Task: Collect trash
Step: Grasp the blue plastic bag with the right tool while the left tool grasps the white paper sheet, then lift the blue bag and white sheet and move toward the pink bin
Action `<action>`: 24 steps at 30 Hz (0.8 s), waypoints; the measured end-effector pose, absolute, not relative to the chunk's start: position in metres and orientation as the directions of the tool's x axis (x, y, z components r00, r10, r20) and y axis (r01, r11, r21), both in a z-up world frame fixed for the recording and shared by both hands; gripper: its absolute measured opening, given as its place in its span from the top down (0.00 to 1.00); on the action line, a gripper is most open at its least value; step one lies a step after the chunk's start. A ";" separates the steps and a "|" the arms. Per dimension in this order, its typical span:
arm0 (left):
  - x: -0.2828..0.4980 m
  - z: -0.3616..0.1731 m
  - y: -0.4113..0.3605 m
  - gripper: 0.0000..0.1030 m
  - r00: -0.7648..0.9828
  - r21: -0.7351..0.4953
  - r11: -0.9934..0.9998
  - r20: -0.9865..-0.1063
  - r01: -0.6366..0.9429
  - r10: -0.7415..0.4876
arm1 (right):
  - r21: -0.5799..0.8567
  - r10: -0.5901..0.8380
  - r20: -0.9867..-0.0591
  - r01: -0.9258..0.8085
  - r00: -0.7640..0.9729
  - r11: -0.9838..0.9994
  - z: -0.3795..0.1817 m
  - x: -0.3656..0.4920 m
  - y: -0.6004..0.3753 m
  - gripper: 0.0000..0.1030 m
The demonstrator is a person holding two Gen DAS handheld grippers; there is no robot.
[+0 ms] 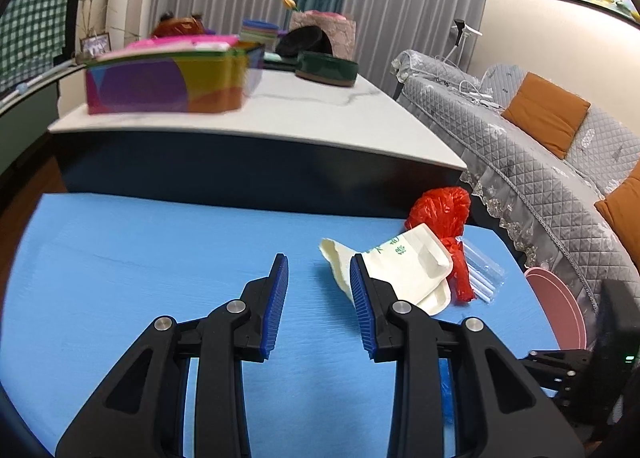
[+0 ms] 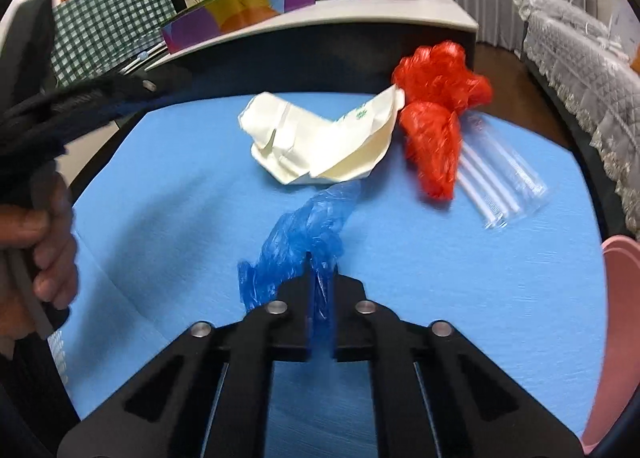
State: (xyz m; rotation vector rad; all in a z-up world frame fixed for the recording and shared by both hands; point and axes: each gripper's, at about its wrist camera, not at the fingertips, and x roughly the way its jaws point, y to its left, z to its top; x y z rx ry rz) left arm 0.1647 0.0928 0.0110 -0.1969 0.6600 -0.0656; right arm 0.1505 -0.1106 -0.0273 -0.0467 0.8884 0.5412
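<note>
My right gripper [image 2: 321, 264] is shut on a crumpled blue plastic bag [image 2: 304, 234], which trails forward over the blue table [image 2: 160, 186]. Beyond it lie a crushed cream paper box [image 2: 320, 142], a red plastic bag [image 2: 436, 118] and a clear packet of straws [image 2: 500, 182]. My left gripper [image 1: 319, 264] is open and empty above the blue table [image 1: 140, 258]. The cream box [image 1: 404, 270] lies just right of its right finger. The red bag [image 1: 444, 214] and straw packet [image 1: 482, 274] lie further right.
A pink bin shows at the right edge in both views [image 1: 556, 310] [image 2: 620, 318]. A white-topped counter [image 1: 312, 110] with a colourful box [image 1: 168, 84] stands behind the table. A grey quilted sofa [image 1: 532, 162] is at right. The hand-held left gripper [image 2: 48, 130] shows at left.
</note>
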 end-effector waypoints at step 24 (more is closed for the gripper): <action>0.198 -0.025 0.052 0.95 0.754 -0.278 0.960 -0.624 0.029 -0.204 | 0.176 0.359 -0.726 -0.347 0.587 0.921 -0.023 0.172 -0.165 0.95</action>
